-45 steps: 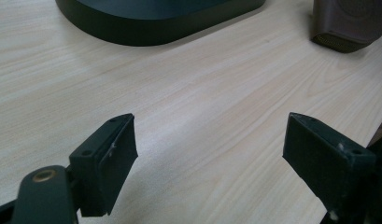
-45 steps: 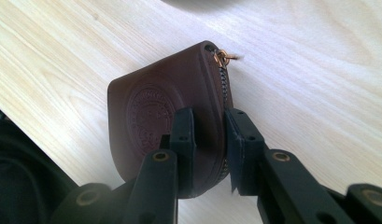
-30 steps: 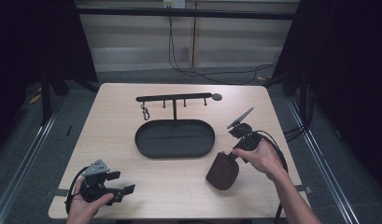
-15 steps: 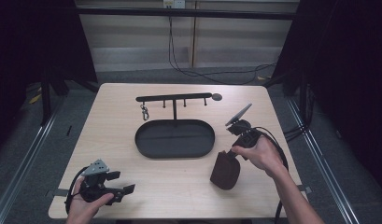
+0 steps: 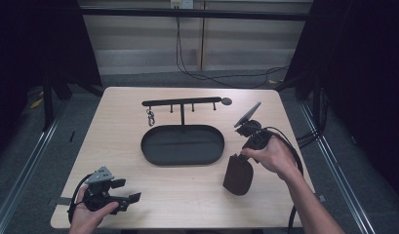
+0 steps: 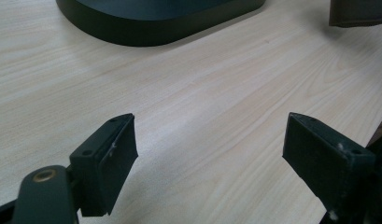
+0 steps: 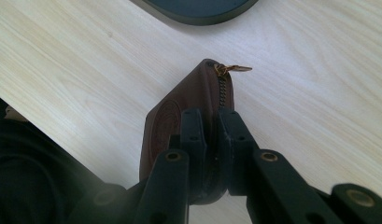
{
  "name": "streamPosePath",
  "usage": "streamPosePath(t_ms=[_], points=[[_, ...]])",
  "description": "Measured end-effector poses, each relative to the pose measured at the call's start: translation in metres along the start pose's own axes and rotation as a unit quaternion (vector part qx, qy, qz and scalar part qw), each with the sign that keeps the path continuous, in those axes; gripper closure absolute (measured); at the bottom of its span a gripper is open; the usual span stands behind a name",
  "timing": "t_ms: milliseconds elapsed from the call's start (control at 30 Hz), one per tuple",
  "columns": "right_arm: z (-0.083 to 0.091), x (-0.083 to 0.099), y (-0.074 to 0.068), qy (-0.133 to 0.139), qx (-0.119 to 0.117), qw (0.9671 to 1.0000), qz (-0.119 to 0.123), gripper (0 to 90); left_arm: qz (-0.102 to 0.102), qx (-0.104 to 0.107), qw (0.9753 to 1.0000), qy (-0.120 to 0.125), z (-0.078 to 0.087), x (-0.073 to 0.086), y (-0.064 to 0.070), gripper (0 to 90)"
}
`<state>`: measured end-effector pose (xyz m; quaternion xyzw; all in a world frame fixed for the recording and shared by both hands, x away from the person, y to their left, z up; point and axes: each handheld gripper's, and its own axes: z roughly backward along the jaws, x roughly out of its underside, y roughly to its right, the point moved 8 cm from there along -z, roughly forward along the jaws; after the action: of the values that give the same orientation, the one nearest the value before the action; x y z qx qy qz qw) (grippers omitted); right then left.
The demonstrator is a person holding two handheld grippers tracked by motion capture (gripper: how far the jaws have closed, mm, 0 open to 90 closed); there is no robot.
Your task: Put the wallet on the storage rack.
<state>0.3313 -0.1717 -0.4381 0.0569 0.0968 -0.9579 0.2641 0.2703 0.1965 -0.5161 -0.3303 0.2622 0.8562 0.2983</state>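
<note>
Brown leather zip pouch (image 5: 237,174) sits right of centre in the high view, just beside the lower right end of the black oval tray (image 5: 153,155), and the right gripper (image 5: 242,157) has its jaws clamped on the upper edge of it. In the right gripper view the two jaws press together on either side of the pouch (image 7: 179,116), along the zipper seam, with the brass zipper pull (image 7: 231,68) sticking out at the far end above the light wood bench (image 7: 319,93). Whether the pouch touches the bench or is lifted clear cannot be told.

The left gripper (image 5: 120,195) is at the lower left of the high view, held low over the bench (image 5: 114,136) near its front edge, well apart from the pouch. Its jaws stand wide apart with nothing between them; in the left gripper view bare wood lies in the gap, the tray wall (image 6: 156,28) runs across the top of the frame and a corner of the pouch (image 6: 359,11) shows at the upper right.

Behind the tray, in the upper middle of the high view, a black hook rail (image 5: 181,102) stands on a post, with a small metal keyring (image 5: 150,117) hanging near its left end.
</note>
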Motion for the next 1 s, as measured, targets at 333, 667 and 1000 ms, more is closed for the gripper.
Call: streamPosePath(t_ms=[333, 667, 1000], points=[[0.012, -0.005, -0.004, -0.013, 0.013, 0.9998, 0.003, 81.8, -0.001, 0.000, 1.0000, -0.001, 0.000, 0.000, 0.000, 17.5], [0.020, -0.014, -0.004, -0.024, 0.024, 0.9994, 0.005, 82.0, -0.002, 0.002, 1.0000, 0.000, 0.000, 0.000, 0.000, 17.4], [0.026, -0.026, -0.008, -0.027, 0.032, 0.9990, 0.014, 82.0, -0.001, 0.002, 1.0000, 0.001, 0.000, 0.000, 0.000, 17.4]])
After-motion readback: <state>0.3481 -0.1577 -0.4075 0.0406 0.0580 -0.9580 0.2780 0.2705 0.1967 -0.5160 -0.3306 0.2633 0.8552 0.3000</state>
